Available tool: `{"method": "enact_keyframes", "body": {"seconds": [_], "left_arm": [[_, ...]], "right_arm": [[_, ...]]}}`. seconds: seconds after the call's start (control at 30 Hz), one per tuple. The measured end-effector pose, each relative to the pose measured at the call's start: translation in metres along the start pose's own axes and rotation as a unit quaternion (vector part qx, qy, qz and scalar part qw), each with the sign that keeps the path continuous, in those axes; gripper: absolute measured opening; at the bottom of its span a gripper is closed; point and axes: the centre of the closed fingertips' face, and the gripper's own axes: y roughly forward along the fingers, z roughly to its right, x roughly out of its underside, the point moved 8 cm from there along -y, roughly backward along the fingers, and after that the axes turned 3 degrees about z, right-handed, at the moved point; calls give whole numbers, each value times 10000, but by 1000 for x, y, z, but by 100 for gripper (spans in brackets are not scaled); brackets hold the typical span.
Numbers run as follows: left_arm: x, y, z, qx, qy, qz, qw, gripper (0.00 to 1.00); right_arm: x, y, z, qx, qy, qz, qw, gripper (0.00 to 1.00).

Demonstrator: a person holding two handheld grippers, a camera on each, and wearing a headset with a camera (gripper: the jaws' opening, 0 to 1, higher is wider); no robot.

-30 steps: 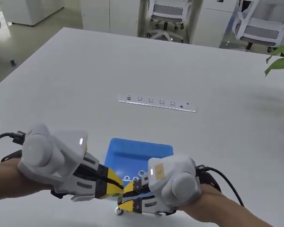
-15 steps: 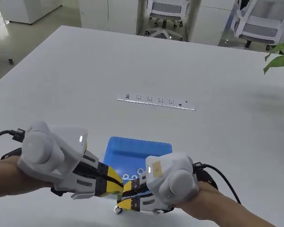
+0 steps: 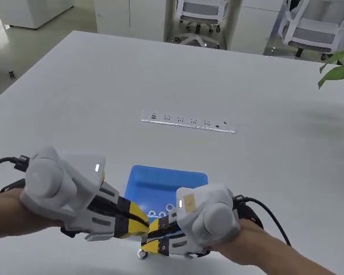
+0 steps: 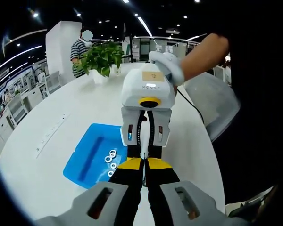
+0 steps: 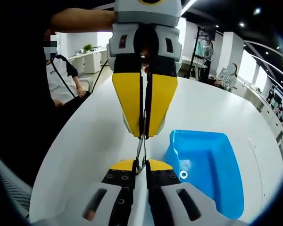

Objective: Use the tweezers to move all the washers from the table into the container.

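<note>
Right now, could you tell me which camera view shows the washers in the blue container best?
The left gripper view: several washers lie unobstructed in the container. The head view has them partly hidden; the right gripper view shows one.

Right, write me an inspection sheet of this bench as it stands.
Surface: white table, smooth.
Job's things: blue container holds several washers; one washer lies on the table by its near edge; tweezers span between the tools.
Clutter: socket strip set in the table.
Grippers: left tool and right tool face each other, each shut on the tweezers.
Cables: black cable behind the left tool, another behind the right.
Surroundings: office chairs, plant.
</note>
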Motion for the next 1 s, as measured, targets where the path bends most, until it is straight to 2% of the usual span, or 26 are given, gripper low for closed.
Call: {"method": "enact_keyframes", "body": {"seconds": [0.4,1.0], "left_arm": [[-2,1,0,10,-11,-4,10000,5],[-3,1,2,23,-9,-23,10000,6]], "right_arm": [[-1,7,1,-63,14,-70,10000,10],[-1,6,0,-56,-34,-102,9999,9]]}}
